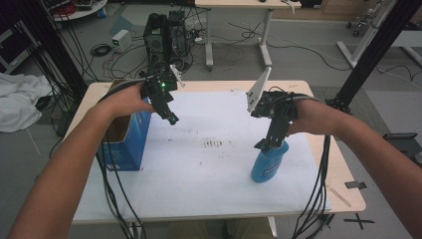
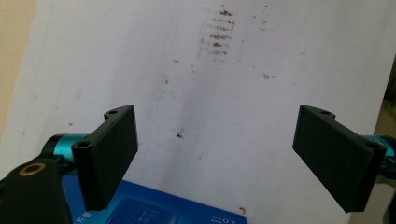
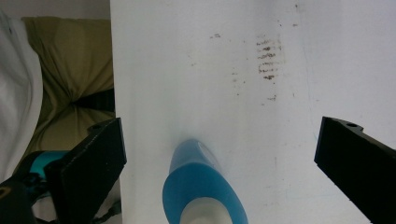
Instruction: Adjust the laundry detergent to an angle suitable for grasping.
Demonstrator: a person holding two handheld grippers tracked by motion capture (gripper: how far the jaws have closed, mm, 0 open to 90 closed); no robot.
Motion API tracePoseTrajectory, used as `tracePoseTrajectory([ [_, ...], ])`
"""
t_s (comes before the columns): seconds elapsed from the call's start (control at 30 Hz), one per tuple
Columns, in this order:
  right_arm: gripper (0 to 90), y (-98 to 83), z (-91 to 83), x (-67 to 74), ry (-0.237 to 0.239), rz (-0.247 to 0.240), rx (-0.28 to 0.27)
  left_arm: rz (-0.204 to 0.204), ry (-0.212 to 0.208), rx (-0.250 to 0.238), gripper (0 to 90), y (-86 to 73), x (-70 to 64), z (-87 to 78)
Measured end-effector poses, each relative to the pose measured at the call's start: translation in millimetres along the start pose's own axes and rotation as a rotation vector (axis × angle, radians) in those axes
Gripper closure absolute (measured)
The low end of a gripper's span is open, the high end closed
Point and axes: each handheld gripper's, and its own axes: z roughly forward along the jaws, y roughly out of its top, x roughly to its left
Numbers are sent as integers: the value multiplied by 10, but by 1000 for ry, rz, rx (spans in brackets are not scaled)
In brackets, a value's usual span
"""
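The right hand-held gripper (image 1: 266, 145) hangs directly over the blue bottle (image 1: 268, 163), its jaws spread wide on either side of the bottle's top without pressing it, so nothing is grasped yet. The bottle stands upright on the white sheet (image 1: 209, 164) covering the surface, toward its right edge. The left hand-held gripper (image 1: 172, 118) is also open and empty, held just beside the blue box (image 1: 130, 139) on the left. To my eye, the pickup itself is yet to come.
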Motion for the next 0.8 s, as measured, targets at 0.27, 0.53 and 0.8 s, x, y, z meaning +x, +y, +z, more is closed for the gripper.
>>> tracePoseTrajectory([
  [0.27,11,-20,-37,-4,-1,-9,-5,-8,8,-2,141,13,-16,-10],
  [0.53,11,-40,-79,-2,1,14,-18,-40,13,-7,141,0,-25,-11],
  [0.8,11,-81,-144,3,-9,23,-34,-51,22,-6,141,-6,-56,5],
])
